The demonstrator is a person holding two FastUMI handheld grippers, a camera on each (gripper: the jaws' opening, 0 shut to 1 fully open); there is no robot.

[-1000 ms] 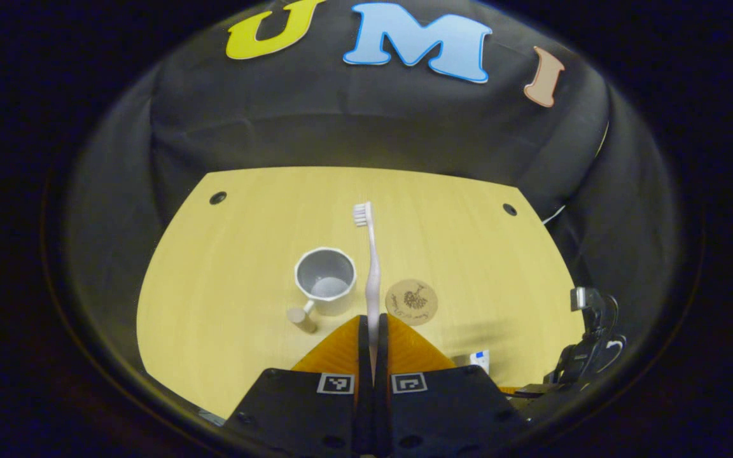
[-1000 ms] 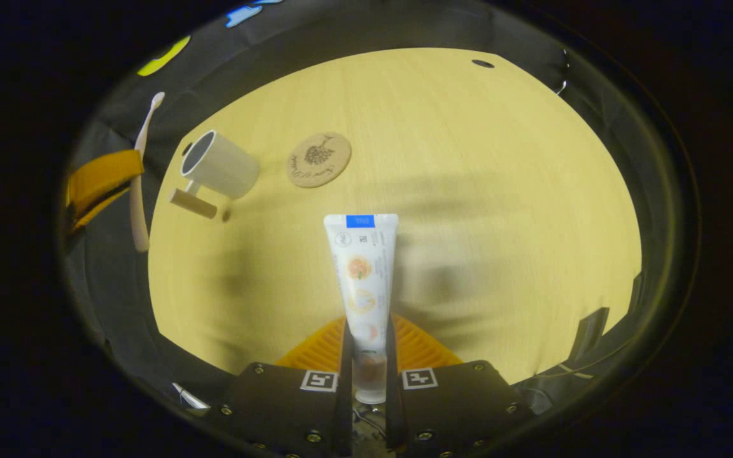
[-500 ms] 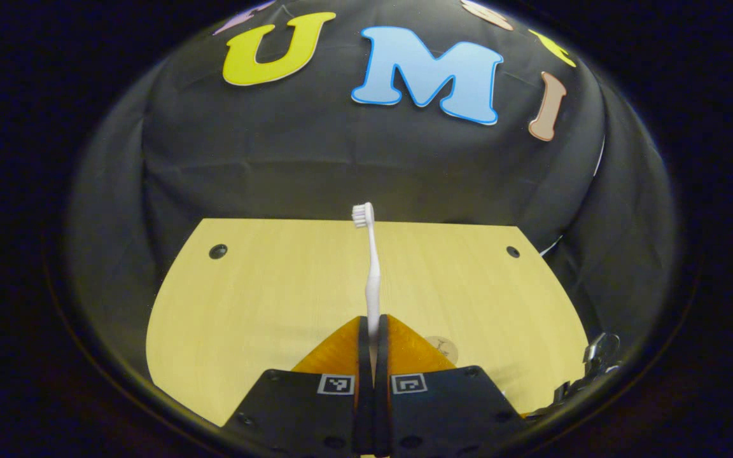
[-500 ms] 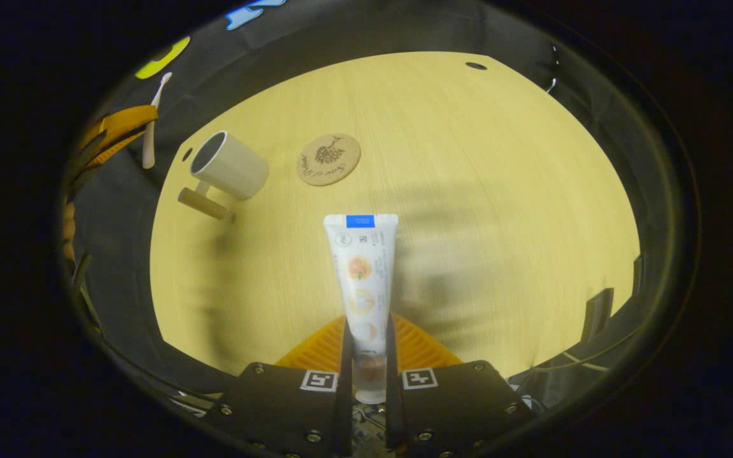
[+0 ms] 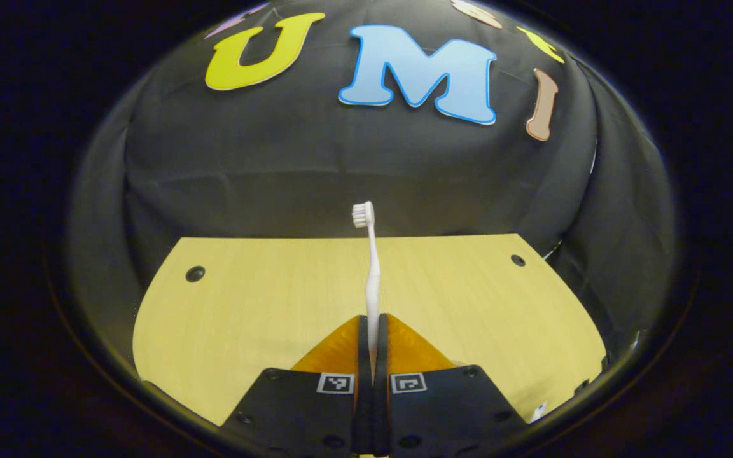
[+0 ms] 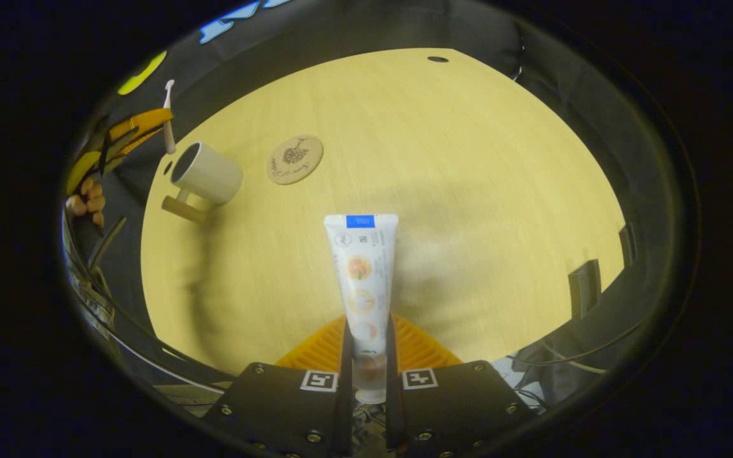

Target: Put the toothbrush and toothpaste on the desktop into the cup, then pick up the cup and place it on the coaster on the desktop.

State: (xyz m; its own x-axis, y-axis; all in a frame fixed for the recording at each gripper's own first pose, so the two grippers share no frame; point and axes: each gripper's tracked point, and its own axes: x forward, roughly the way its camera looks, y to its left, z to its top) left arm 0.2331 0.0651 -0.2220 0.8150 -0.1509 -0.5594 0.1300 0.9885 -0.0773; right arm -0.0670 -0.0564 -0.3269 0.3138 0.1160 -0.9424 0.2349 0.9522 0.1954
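Toothbrush (image 5: 372, 267): white, slim, held by its handle between the fingers of the left gripper (image 5: 373, 346), bristle head pointing away from the camera; in the right gripper view it stands just above the cup (image 6: 206, 173). Toothpaste (image 6: 361, 280): white tube with a blue band at the crimped end and fruit print, clamped near its cap end between the fingers of the right gripper (image 6: 366, 346), clear of the surface (image 6: 468, 191). Cup: pale, with side handle, upright and open on the surface; coaster (image 6: 294, 159): round, tan with a dark print, lies flat near the cup, not touching it.

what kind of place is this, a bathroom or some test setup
Likely a staged recording booth, not a bathroom: a bare wooden desktop backed by black cloth, with just a cup and coaster set out.
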